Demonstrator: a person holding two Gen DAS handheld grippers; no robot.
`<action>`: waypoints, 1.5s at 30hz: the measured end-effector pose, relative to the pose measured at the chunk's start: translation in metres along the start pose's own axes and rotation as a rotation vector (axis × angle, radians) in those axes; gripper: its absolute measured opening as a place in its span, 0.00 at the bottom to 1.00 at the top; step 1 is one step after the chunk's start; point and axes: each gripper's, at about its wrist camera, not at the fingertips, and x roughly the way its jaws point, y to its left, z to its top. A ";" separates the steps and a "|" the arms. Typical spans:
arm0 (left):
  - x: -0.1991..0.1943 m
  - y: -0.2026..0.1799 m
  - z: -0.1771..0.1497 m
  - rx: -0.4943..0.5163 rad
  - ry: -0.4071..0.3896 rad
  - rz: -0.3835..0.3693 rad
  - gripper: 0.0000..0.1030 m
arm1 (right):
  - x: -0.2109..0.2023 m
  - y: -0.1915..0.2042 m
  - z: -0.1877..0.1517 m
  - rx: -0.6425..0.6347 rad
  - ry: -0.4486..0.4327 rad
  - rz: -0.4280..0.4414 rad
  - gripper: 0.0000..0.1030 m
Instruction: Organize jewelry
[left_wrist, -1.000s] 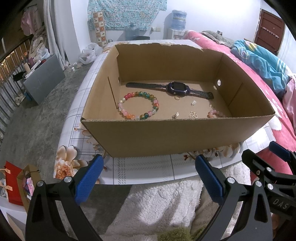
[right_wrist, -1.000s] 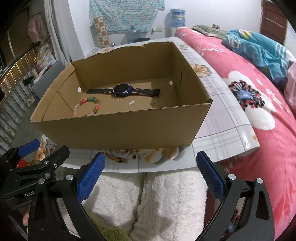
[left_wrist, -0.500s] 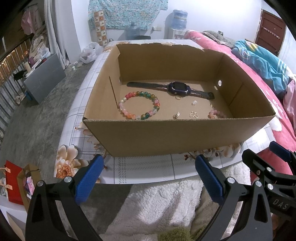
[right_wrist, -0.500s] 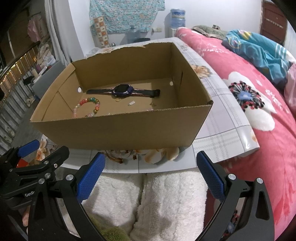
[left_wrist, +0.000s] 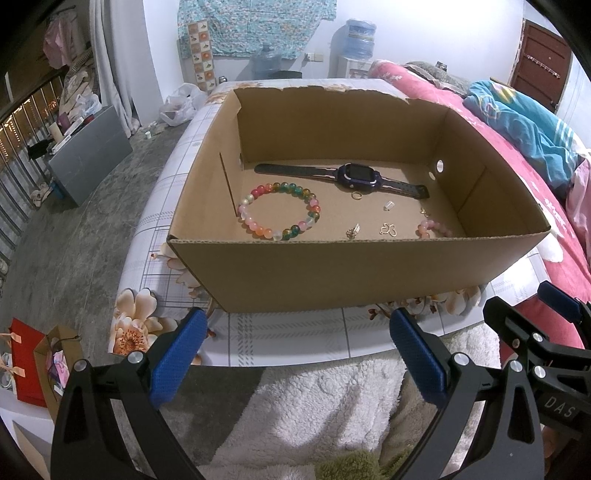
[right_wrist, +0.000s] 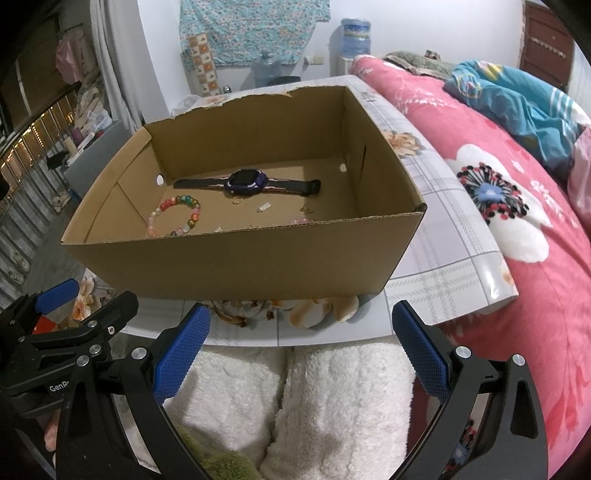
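An open cardboard box (left_wrist: 354, 273) (right_wrist: 236, 264) stands on a low floral table. On its floor lie a dark smartwatch (left_wrist: 356, 176) (right_wrist: 246, 181), a bracelet of coloured beads (left_wrist: 279, 216) (right_wrist: 177, 216), a pink bead bracelet (left_wrist: 432, 228) partly hidden by the front wall, a small gold ring (left_wrist: 355, 196), a white clip (left_wrist: 388, 205) and small gold earrings (left_wrist: 388, 229). My left gripper (left_wrist: 295, 354) is open and empty, in front of the box. My right gripper (right_wrist: 299, 350) is also open and empty, beside it.
The table (left_wrist: 295, 336) (right_wrist: 443, 236) has a plaid and flower cover. A bed with a pink floral blanket (right_wrist: 517, 206) lies to the right. White fleece-clad legs (right_wrist: 314, 406) are below the grippers. Paper bags (left_wrist: 33, 362) stand on the floor at left.
The left view has risen slightly, showing more of the box floor. The right gripper has barely moved. Nothing was grasped.
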 end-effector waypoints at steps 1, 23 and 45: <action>0.000 0.000 0.000 0.000 0.000 -0.001 0.94 | 0.000 0.000 0.000 0.000 0.000 0.000 0.92; 0.000 -0.001 0.000 0.000 0.002 0.000 0.94 | -0.001 0.001 0.001 0.004 -0.001 0.002 0.92; -0.003 -0.001 0.000 -0.004 0.001 -0.008 0.94 | -0.002 0.003 0.001 0.004 -0.006 -0.001 0.92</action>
